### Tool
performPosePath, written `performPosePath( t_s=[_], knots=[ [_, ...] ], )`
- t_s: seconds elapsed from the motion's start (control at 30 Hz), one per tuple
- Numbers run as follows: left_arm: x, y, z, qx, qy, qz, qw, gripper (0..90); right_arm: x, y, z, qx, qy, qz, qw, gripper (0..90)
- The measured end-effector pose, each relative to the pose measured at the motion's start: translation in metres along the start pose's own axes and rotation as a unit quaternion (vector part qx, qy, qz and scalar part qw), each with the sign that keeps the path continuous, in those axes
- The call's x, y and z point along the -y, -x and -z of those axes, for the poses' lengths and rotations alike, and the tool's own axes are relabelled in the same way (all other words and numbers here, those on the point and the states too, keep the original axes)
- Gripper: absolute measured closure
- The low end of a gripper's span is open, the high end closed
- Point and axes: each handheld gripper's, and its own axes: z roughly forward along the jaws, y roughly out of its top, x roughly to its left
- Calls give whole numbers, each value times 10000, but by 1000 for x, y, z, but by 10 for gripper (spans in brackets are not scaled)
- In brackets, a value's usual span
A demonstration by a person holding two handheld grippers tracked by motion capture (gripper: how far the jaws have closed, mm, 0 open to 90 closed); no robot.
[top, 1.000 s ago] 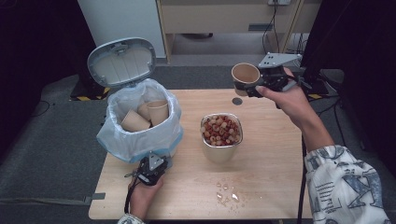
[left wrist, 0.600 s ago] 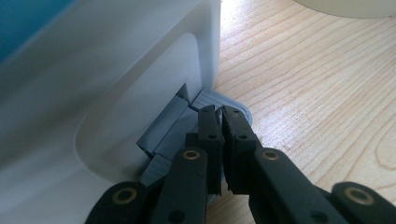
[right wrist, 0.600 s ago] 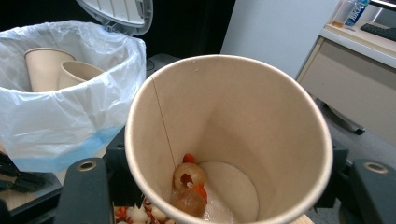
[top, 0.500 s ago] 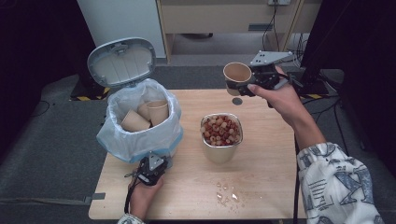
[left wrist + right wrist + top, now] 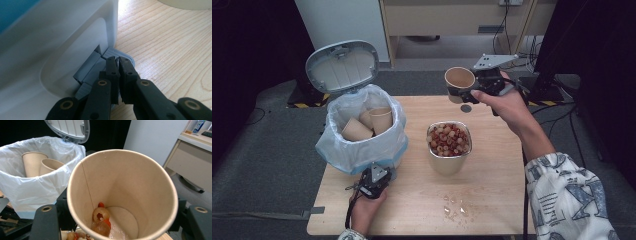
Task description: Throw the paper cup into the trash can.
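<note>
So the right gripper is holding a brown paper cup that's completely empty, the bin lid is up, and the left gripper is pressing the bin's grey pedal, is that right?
Not quite: the brown paper cup in the right gripper is not empty. The right gripper view shows a few pieces of food left at its bottom. The rest stands: the grey lid of the white bin is up, and the shut left gripper presses the bin's grey pedal.

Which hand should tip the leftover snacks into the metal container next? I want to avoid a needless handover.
Right. The right gripper already holds the paper cup, with a few pieces in it, near the metal container. The left gripper is shut on the bin's pedal, lid open.
</note>
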Motion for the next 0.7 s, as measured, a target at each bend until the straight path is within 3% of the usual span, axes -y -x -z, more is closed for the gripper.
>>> performPosePath(
  t_s=[0.7],
  knots=[
    [0,0,0,1,0,-4,10000,853,-15,-29,-36,-326,98,-126,9993,314]
  ],
)
